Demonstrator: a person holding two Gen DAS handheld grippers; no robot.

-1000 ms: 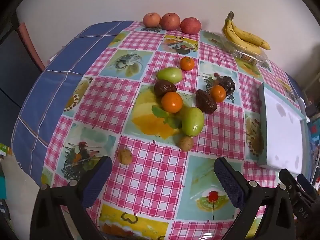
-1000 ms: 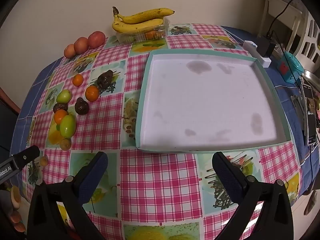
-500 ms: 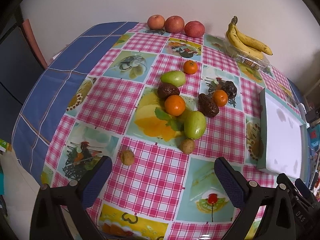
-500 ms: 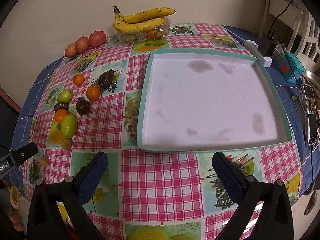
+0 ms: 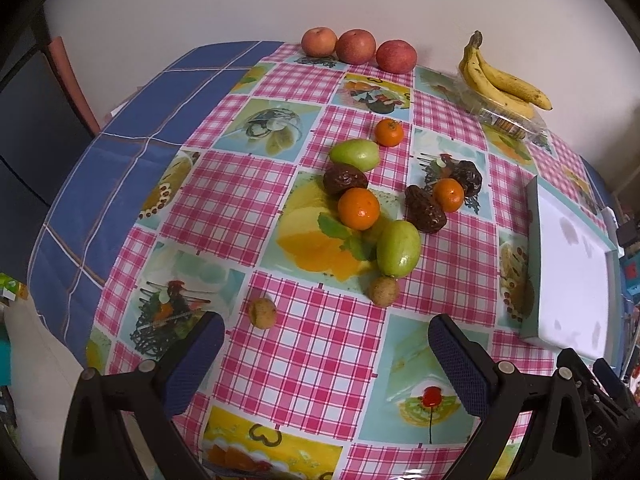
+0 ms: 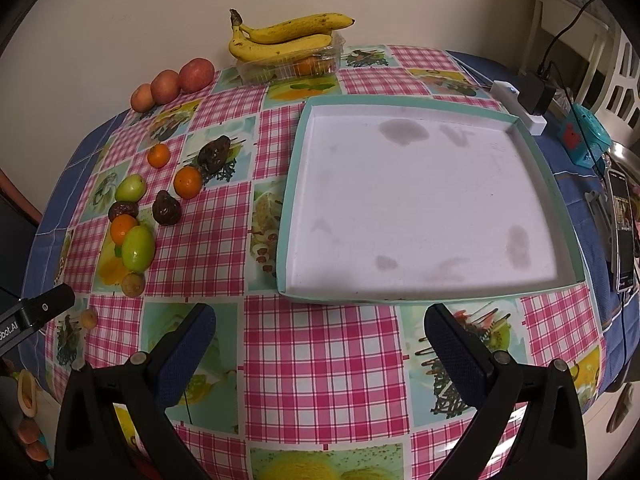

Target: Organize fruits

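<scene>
Loose fruit lies on a checked tablecloth: a green fruit (image 5: 398,249), an orange mandarin (image 5: 358,208), a dark wrinkled fruit (image 5: 425,210) and two small brown fruits (image 5: 384,291) (image 5: 262,313). My left gripper (image 5: 322,364) hovers open just short of the small brown ones, holding nothing. In the right wrist view a white tray with a teal rim (image 6: 292,184) stands empty. My right gripper (image 6: 316,352) is open in front of its near edge. The same fruit cluster (image 6: 138,248) lies to the tray's left.
Three red apples (image 5: 356,46) line the wall at the back. Bananas (image 6: 284,36) rest on a clear plastic box. A power strip with a plug (image 6: 524,108), a teal gadget (image 6: 586,136) and a phone (image 6: 622,232) sit right of the tray.
The left gripper has drifted slightly back and left, so the fruit sits a little lower in its view. The right gripper has barely moved. Both stay open.
</scene>
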